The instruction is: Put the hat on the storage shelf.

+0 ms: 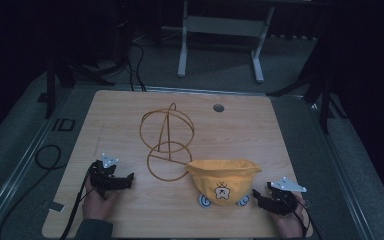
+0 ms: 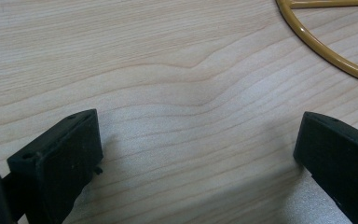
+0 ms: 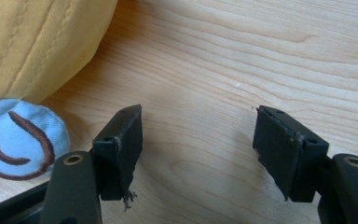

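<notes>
A yellow fabric hat (image 1: 222,176) with a small cartoon face and two light blue ears lies at the table's front centre. It touches a yellow wire stand (image 1: 167,132) made of rings and an upright loop. My left gripper (image 1: 129,180) rests open on the wood left of the stand, nothing between its jaws (image 2: 198,121); one wire ring (image 2: 328,58) curves past at the upper right. My right gripper (image 1: 258,196) sits open just right of the hat. In the right gripper view the hat (image 3: 37,42) and a blue ear (image 3: 18,137) lie left of the empty jaws (image 3: 198,114).
The wooden table (image 1: 115,115) has a round grommet (image 1: 218,107) near its far edge. A person's hands hold both grippers at the front edge, with cables trailing off the left. A white desk frame (image 1: 220,30) stands on the floor beyond.
</notes>
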Tool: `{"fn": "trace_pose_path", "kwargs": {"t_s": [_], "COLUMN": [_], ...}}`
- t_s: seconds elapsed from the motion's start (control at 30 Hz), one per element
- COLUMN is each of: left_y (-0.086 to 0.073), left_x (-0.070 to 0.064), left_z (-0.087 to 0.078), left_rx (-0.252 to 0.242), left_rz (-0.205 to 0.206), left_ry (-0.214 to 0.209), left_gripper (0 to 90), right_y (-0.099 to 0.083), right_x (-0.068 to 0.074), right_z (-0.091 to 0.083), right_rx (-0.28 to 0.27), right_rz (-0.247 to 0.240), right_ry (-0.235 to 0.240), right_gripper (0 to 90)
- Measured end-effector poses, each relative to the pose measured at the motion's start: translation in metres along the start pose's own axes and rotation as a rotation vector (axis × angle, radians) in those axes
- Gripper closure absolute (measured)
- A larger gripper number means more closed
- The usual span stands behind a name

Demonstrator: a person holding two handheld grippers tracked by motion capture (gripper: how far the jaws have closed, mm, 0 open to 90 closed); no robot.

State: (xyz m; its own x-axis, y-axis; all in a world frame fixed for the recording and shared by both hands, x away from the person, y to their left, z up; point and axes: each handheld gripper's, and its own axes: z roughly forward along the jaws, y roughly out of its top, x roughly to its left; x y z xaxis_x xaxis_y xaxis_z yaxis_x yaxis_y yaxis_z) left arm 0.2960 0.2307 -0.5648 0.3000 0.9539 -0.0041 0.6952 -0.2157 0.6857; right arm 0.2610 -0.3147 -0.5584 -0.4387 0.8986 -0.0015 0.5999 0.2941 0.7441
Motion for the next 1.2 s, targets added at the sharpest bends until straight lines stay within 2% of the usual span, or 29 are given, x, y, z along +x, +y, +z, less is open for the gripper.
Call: {"fn": "trace_pose_path", "kwargs": {"t_s": [0.6,0.7,0.87,0.93,1.2], "left_y": [0.000,0.000,0.000,0.000,0.000], "left_x": [0.000,0.000,0.000,0.000,0.000], "left_z": [0.000,0.000,0.000,0.000,0.000], "left_rx": [0.000,0.000,0.000,0.000,0.000], "left_rz": [0.001,0.001,0.001,0.001,0.001], "left_ry": [0.000,0.000,0.000,0.000,0.000], "left_gripper": [0.8,0.8,0.8,0.8,0.8], "right_y": [0.000,-0.001,-0.002,-0.002,-0.003], "right_x": [0.000,0.001,0.002,0.005,0.017], "right_z": [0.000,-0.002,-0.008,-0.010,-0.020], "right_rx": [0.000,0.003,0.022,0.019,0.001], "right_rz": [-0.003,-0.007,-0.017,-0.023,-0.059], "right_ry": [0.006,0.011,0.029,0.050,0.111], "right_gripper": [31.7,34.7,43.8,46.3,45.1]}}
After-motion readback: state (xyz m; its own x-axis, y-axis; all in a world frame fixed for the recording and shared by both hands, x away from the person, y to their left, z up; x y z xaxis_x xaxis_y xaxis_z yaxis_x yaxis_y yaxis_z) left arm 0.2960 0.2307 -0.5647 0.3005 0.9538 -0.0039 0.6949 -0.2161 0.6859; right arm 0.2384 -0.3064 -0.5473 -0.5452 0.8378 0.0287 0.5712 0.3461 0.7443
